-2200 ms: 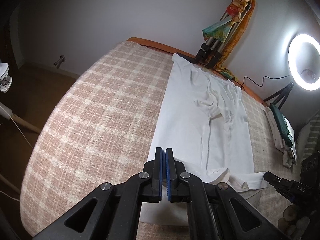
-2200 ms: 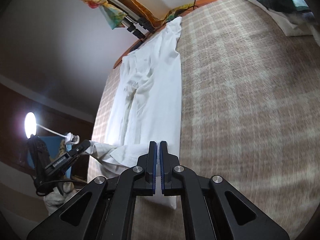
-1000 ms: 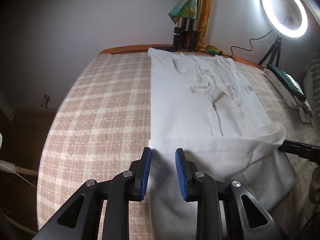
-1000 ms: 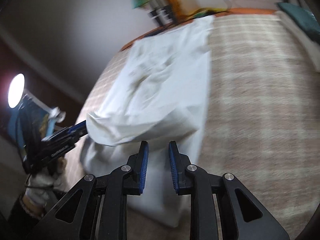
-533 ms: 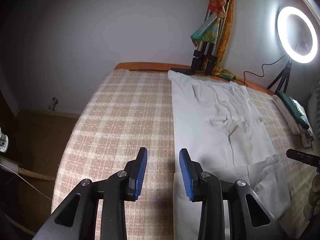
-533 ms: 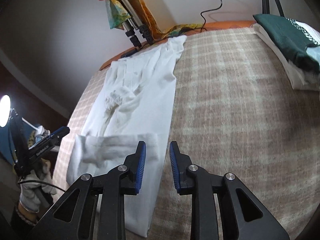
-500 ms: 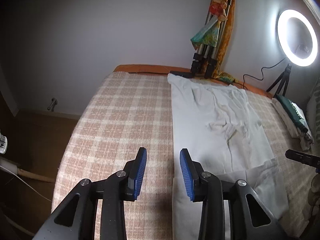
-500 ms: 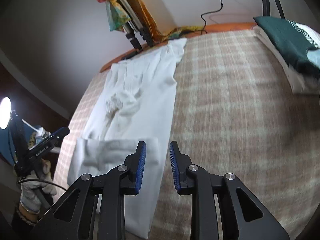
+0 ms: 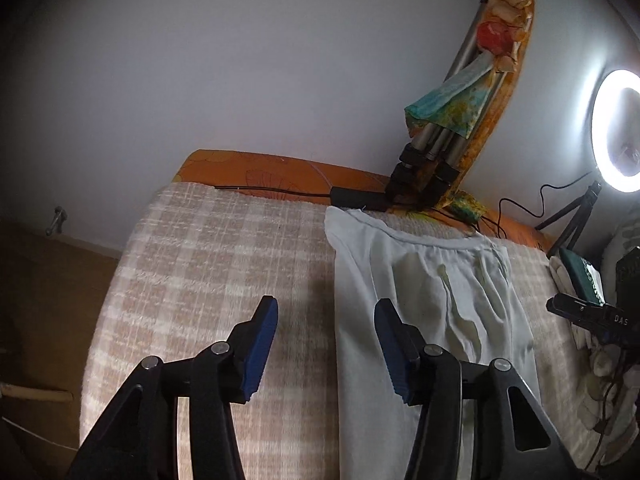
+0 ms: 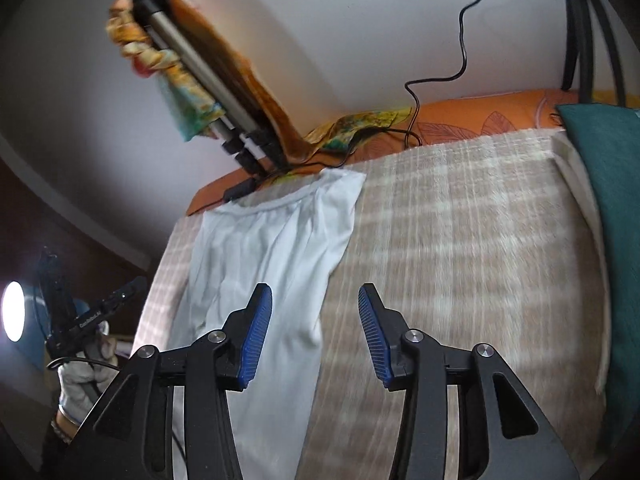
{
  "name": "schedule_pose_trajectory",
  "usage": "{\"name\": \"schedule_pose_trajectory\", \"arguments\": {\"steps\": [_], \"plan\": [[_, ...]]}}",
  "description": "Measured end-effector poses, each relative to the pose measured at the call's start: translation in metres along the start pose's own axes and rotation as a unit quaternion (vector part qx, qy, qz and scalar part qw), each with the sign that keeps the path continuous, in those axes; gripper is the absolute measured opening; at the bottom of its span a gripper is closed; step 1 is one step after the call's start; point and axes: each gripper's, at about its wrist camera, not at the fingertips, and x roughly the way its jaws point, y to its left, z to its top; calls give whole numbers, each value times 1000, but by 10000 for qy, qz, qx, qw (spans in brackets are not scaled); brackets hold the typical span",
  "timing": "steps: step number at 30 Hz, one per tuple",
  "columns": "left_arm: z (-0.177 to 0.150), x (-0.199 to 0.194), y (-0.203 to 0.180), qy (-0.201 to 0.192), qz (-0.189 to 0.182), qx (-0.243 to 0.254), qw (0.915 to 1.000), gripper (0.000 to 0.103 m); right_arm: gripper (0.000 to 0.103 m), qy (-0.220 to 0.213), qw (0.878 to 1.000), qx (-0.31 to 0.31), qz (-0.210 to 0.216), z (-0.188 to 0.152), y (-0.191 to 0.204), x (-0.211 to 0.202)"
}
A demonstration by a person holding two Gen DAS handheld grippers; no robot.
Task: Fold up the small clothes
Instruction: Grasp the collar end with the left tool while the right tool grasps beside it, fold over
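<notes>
Both claws' jaws had just been opening and stood wide, nothing between them; white shirt (image 9: 424, 312) lay flat on the plaid bed cover (image 9: 224, 264), long axis running away, left claw (image 9: 326, 350) and right claw (image 10: 310, 334) straddling opposite long edges, equally near.

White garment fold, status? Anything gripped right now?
Done: white garment lies as a long narrow strip on the plaid bed cover. In hand: nothing; left gripper and right gripper have just been opening, empty. Left: folding it lengthwise.
</notes>
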Motion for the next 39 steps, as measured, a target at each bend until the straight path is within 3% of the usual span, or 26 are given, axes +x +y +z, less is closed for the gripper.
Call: {"name": "schedule_pose_trajectory", "arguments": {"steps": [7,17,18,19,20,21,22,26,30,39], "plan": [[30,58,3,252,-296,-231,9990,53,44,149,9994,308,78,34,-25,53],[46,97,-9,218,-228,-189,9993,49,43,219,9995,-208,-13,65,-6,87],[47,99,-10,193,-185,-173,9995,42,38,241,9994,-241,-27,67,-3,90],[48,101,-11,189,-136,-149,9996,24,32,253,9993,-276,-57,67,-2,93],[48,103,-12,204,-97,-133,9997,17,14,304,9990,-322,-101,68,0,95],[49,104,-12,203,-105,-122,9997,5,8,390,9984,-378,-138,67,3,99],[49,104,-13,191,-120,-118,9997,0,8,396,9981,-430,-191,67,5,100],[47,90,-16,-41,-116,-125,9998,0,5,280,9974,-585,-325,67,16,93],[44,66,-13,-233,-292,-373,9986,0,5,72,9976,-665,-189,67,28,71],[29,-4,-32,-612,-247,-77,9978,0,5,-189,9940,-1072,-73,52,70,11]]}}
